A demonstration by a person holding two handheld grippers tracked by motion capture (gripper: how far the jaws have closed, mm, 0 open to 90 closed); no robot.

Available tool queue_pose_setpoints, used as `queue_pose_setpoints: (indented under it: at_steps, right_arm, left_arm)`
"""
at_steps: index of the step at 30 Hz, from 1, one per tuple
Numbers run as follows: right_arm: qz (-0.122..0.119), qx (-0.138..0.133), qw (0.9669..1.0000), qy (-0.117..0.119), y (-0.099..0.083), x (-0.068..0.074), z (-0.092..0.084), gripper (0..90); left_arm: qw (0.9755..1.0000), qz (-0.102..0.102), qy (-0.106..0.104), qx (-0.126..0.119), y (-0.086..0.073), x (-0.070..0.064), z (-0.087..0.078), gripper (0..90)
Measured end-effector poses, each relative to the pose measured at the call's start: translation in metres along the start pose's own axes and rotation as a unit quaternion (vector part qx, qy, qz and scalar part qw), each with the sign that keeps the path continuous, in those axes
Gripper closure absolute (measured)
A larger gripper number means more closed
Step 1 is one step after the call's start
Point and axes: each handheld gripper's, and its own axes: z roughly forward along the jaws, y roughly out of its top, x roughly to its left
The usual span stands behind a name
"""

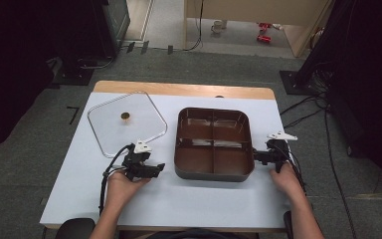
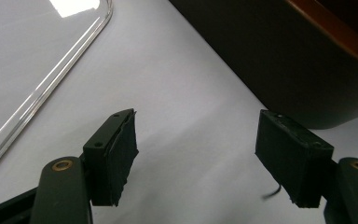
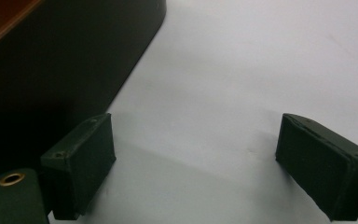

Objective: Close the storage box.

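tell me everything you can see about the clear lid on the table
The clear lid is a flat, transparent sheet, plastic or glass by its look, roughly square with rounded corners and a raised rim. A small round brass-coloured knob sits at its middle. It lies flat on the white tabletop, turned at an angle, left of the brown divided tray and apart from it. The left gripper is close to its near corner, fingers open and not touching it.
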Motion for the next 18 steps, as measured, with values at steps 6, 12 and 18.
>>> queue_pose_setpoints:
  at_steps: [6,12,18]
  right_arm:
    - [0.000,0.000,1.0000,0.000,0.000,0.000,0.000,11.0]
    - [0.000,0.000,1.0000,0.000,0.000,0.000,0.000,11.0]
    - [0.000,0.000,1.0000,0.000,0.000,0.000,0.000,11.0]
  left_arm:
    - [0.9999,0.010,0.000,-0.004,0.005,0.005,-0.008,30.4]
    - [1.0000,-0.001,0.004,-0.003,0.007,0.013,-0.017,34.0]
    - [0.9998,0.011,0.012,-0.015,0.016,0.017,-0.018,33.8]
